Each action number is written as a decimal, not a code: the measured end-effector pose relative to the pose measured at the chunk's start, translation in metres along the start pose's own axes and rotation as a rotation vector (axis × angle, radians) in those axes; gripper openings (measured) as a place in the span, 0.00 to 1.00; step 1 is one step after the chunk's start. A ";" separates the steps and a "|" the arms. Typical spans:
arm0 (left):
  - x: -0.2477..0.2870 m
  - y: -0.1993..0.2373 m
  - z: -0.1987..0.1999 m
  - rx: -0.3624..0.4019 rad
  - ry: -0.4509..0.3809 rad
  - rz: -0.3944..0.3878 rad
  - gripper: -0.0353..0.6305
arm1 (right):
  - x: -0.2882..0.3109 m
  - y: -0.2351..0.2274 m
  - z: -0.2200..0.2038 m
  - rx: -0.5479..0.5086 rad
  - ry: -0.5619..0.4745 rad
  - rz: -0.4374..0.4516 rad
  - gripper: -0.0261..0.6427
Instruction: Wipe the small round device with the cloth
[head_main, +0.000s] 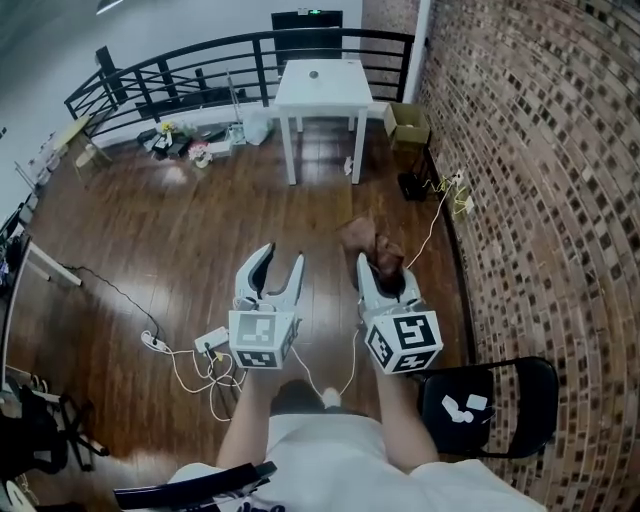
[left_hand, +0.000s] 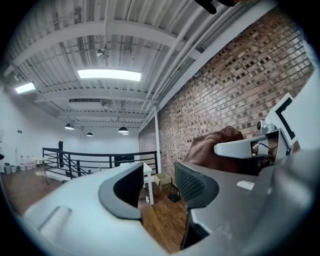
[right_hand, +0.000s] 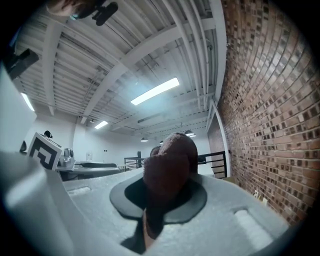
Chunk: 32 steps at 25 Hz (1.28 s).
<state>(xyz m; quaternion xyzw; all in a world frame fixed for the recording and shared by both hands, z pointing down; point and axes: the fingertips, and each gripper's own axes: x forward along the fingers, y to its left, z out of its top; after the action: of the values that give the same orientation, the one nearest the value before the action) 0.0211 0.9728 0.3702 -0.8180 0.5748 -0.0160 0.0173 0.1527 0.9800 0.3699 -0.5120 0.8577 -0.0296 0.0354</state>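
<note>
- Your right gripper (head_main: 383, 272) is clamped on the brown cloth (head_main: 365, 238). In the right gripper view the cloth bulges up from between its pads.
- Your left gripper (head_main: 281, 256) holds nothing. Its jaws stand a narrow gap apart, and only the wooden floor (left_hand: 160, 215) shows between them.
- You hold both grippers side by side, pointing level, above the floor.
- The small round device (head_main: 314, 72) is probably the tiny dark spot on the white table (head_main: 340, 92). It is well ahead of you, near the brick wall (head_main: 540, 150).
</note>
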 end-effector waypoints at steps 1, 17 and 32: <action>0.006 0.001 -0.003 -0.002 0.010 0.002 0.37 | 0.006 -0.005 -0.004 0.005 0.011 0.004 0.08; 0.171 0.071 -0.015 -0.028 0.003 -0.023 0.37 | 0.164 -0.059 -0.012 -0.048 0.047 0.030 0.08; 0.325 0.234 -0.012 -0.022 -0.044 0.013 0.34 | 0.395 -0.057 0.005 -0.096 0.023 0.061 0.08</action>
<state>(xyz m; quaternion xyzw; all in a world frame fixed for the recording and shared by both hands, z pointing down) -0.0895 0.5876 0.3731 -0.8144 0.5798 0.0085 0.0208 0.0166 0.6053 0.3581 -0.4866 0.8736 0.0070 0.0020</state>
